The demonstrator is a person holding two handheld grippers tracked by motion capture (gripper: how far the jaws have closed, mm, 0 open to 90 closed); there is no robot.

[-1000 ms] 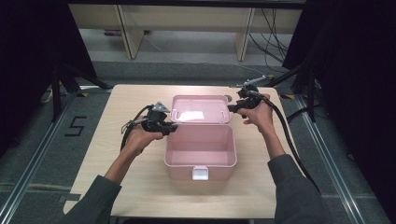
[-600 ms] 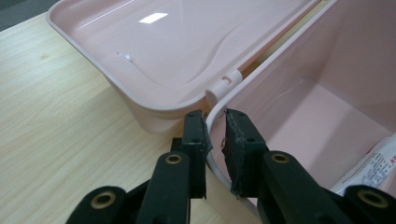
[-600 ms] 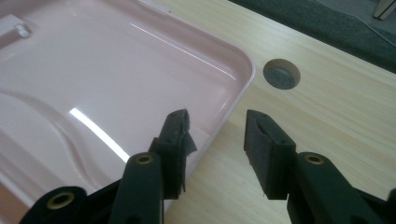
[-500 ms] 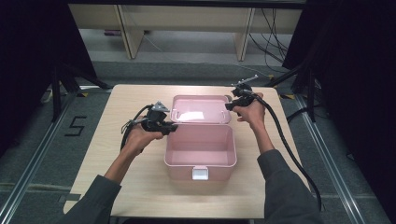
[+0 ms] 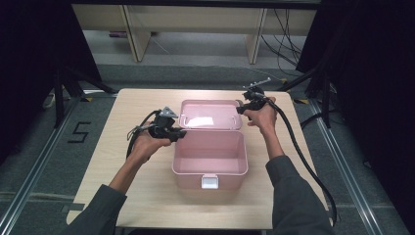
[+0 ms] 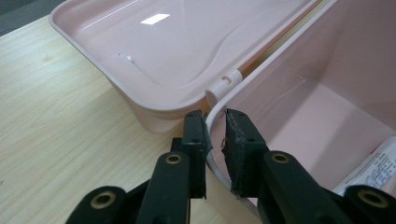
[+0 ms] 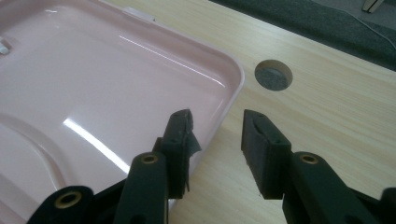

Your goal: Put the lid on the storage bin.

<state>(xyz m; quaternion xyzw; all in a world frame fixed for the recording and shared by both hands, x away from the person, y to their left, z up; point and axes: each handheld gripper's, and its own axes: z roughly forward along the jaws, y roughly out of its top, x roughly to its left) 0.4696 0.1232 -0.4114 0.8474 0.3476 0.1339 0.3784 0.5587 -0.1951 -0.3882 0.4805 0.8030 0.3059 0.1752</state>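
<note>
A pink plastic box [image 5: 191, 177] stands open in the middle of the table, its lid [image 5: 210, 115] laid back flat behind it. My left gripper [image 5: 181, 132] is shut on the box's left rim near the hinge. In the left gripper view its jaws [image 6: 215, 123] pinch that rim, beside the hinge [image 6: 224, 81] and the lid [image 6: 163, 46]. My right gripper [image 5: 240, 108] is open at the lid's right edge. In the right gripper view its jaws [image 7: 217, 123] straddle the rim of the lid [image 7: 93, 79], one over the lid, one over the wood.
The box has a white latch [image 5: 210, 182] on its front wall, and a white printed item [image 6: 373, 168] lies inside. A round cable hole [image 7: 273, 74] sits in the wooden table [image 5: 147, 196] just beyond the lid's corner. Cables trail off the table's right side.
My right gripper has moved a little left and away from me, up to the lid's right edge. The left gripper and the box have stayed put.
</note>
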